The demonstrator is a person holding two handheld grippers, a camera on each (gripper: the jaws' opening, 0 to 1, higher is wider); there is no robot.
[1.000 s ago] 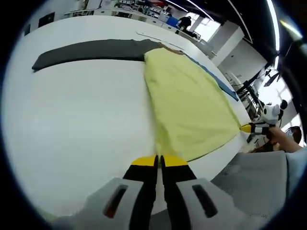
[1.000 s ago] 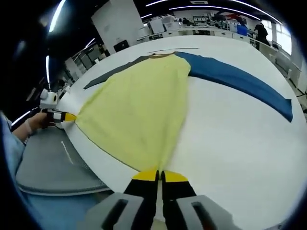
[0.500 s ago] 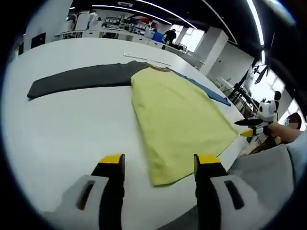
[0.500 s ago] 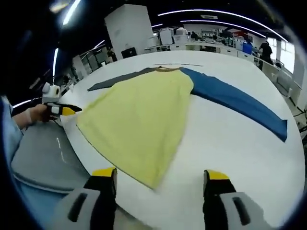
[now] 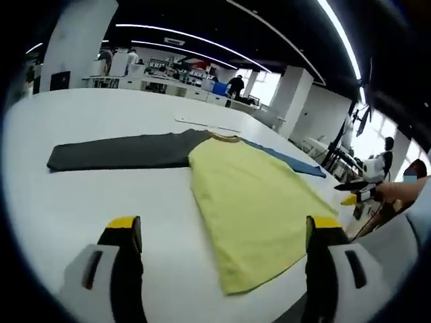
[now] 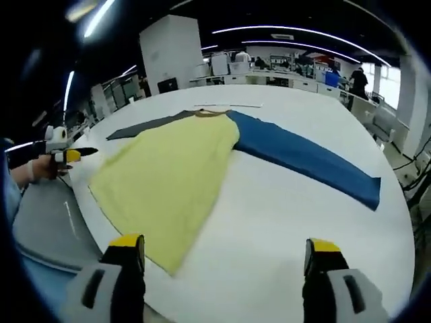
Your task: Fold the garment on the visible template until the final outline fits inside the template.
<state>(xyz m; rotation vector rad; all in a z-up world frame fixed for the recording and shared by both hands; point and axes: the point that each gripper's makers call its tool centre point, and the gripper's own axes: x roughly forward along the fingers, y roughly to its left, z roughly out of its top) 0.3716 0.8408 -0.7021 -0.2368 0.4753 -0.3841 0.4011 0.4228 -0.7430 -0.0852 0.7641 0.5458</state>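
A shirt lies flat on the white table (image 5: 101, 188), with a yellow body (image 5: 256, 202), a dark grey sleeve (image 5: 121, 151) and a blue sleeve (image 5: 289, 160). My left gripper (image 5: 224, 229) is open, hanging above the near hem and touching no cloth. It also appears far left in the right gripper view, where the left gripper (image 6: 67, 153) is held by a hand. My right gripper (image 6: 225, 245) is open too, above the hem corner of the yellow body (image 6: 168, 175), with the blue sleeve (image 6: 303, 158) stretched to the right. The right gripper (image 5: 351, 192) shows beyond the table edge.
A thin pale strip (image 6: 229, 105) lies on the table just past the collar. The table's curved near edge runs under both grippers, and a grey cloth surface (image 6: 40, 222) lies below it. Desks and people stand far behind.
Both grippers, shut on the yellow hem corners a second ago, have opened wide and let go. They have drawn back and lifted, and the hem now rests on the table.
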